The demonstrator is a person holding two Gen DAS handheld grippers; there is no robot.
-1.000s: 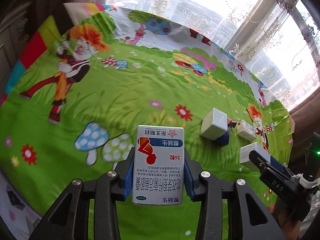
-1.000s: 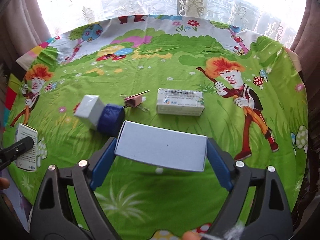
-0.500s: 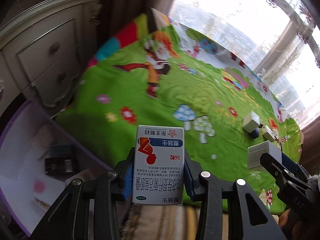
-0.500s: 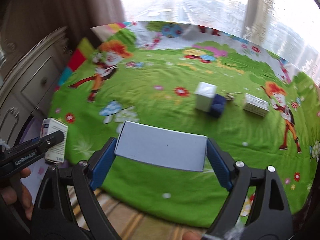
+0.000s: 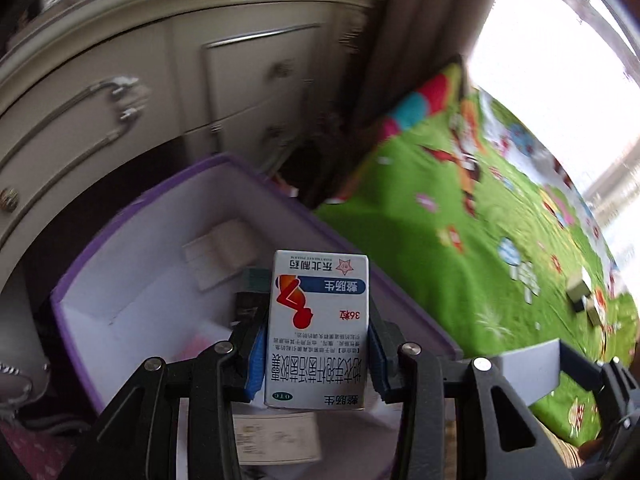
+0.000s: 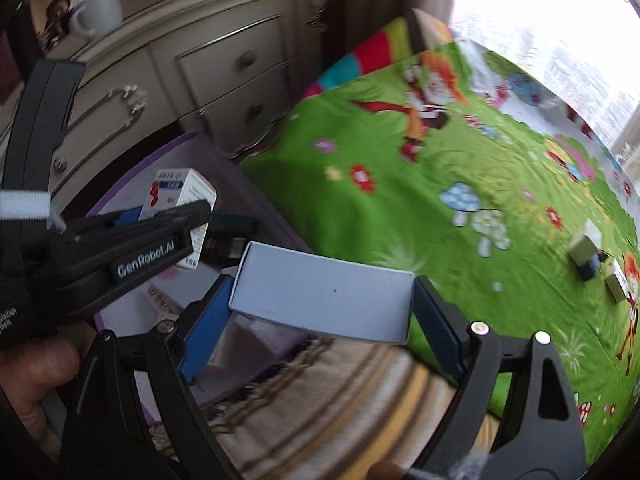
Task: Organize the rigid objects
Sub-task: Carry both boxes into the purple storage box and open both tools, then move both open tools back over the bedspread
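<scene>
My left gripper (image 5: 317, 354) is shut on a white medicine box (image 5: 318, 328) with a red figure and blue band, held over the open purple storage box (image 5: 132, 216). The same box (image 6: 176, 196) and left gripper (image 6: 160, 236) show at the left of the right wrist view. My right gripper (image 6: 320, 316) is shut on a plain pale grey box (image 6: 324, 302), held near the purple box's (image 6: 248, 188) right wall, over its corner and the striped rug. The grey box also shows at the lower right of the left wrist view (image 5: 528, 368).
The purple box holds several small boxes and papers (image 5: 220, 252). A cream dresser (image 5: 120, 92) stands behind it. The green cartoon tablecloth (image 6: 460, 168) lies to the right with a few small boxes (image 6: 588, 248) far off. A striped rug (image 6: 320, 408) lies below.
Both grippers have swung left, away from the green table, with their boxes still held. The purple storage box and dresser have come into fuller view under the left gripper.
</scene>
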